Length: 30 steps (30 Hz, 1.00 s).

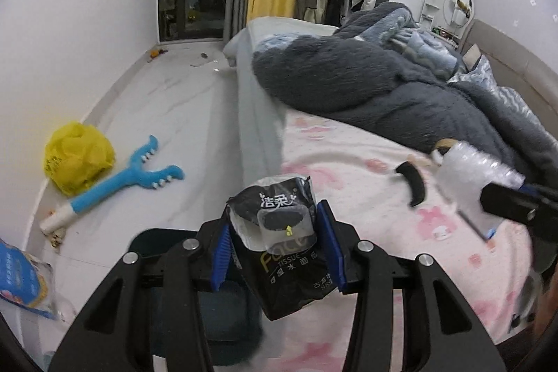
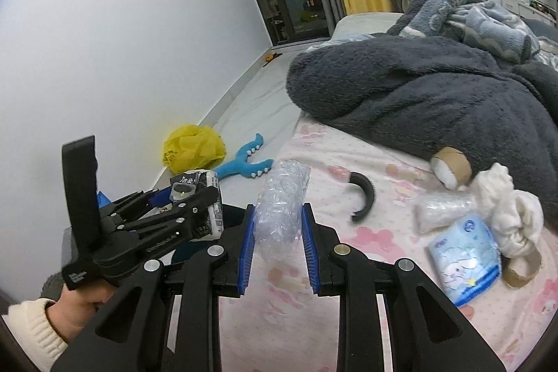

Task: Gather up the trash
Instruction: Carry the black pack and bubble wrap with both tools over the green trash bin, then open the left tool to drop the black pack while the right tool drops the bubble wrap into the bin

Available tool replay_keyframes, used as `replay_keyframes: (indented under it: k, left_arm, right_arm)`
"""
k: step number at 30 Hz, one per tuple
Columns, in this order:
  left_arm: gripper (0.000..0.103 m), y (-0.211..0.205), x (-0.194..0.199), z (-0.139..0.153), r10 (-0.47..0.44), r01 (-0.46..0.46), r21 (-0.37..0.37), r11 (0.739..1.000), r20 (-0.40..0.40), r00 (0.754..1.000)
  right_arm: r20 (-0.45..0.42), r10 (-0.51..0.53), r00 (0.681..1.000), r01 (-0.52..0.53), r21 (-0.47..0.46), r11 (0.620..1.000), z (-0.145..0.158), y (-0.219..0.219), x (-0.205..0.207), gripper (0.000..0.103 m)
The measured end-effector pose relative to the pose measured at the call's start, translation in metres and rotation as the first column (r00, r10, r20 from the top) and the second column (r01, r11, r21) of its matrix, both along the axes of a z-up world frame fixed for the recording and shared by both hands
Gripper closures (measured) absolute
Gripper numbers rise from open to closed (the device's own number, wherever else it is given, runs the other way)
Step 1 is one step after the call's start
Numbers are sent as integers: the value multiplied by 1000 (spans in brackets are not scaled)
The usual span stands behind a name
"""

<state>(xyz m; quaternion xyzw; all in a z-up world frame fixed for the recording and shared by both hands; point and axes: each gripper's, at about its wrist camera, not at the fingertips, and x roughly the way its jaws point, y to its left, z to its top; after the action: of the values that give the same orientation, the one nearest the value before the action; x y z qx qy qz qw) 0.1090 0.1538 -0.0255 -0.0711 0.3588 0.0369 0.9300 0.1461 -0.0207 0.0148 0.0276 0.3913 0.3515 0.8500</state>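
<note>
**Both grippers hold trash at the bed**

Our left gripper (image 1: 275, 243) has its jaws closed on a black tissue pack (image 1: 279, 232), held over the near edge of the bed (image 1: 348, 169). Our right gripper (image 2: 277, 241) has its jaws pressed on a bubble wrap (image 2: 280, 208) above the bed sheet. A blue packet (image 2: 464, 260) lies on the bed.

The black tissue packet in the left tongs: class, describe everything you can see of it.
The black tissue packet is a soft, crumpled plastic wrapper, glossy black with white Chinese characters, gold "Face" lettering and the word "TISSUE". A clear oval flap on its front is peeled partly open. It stands roughly upright, pinched between the blue pads of the left tongs, held beside the edge of the pink bed sheet.
</note>
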Motion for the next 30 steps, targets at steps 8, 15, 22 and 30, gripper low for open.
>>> replay_keyframes:
  k: [8,15,22,30]
  left_arm:
    - [54,28,-7,-24,23,-23,10,1000,-47,999]
    - [54,67,-15,-49,81,-86,-42,995,-107,991]
    - [54,103,-21,-74,140,-161,-95,982,-195,971]
    - [54,128,-27,-99,168,-216,-148,965,-279,945]
  right_arm:
    - [-5,49,999,-49,-7,999,-3,40,-2,77]
    - [-14,101,995,-101,-20,995,-10,77,-4,77]
    - [-32,132,991,-133,-41,990,-23,107,1,77]
    - [-50,162,985,-165,-69,984,-40,135,-1,77]
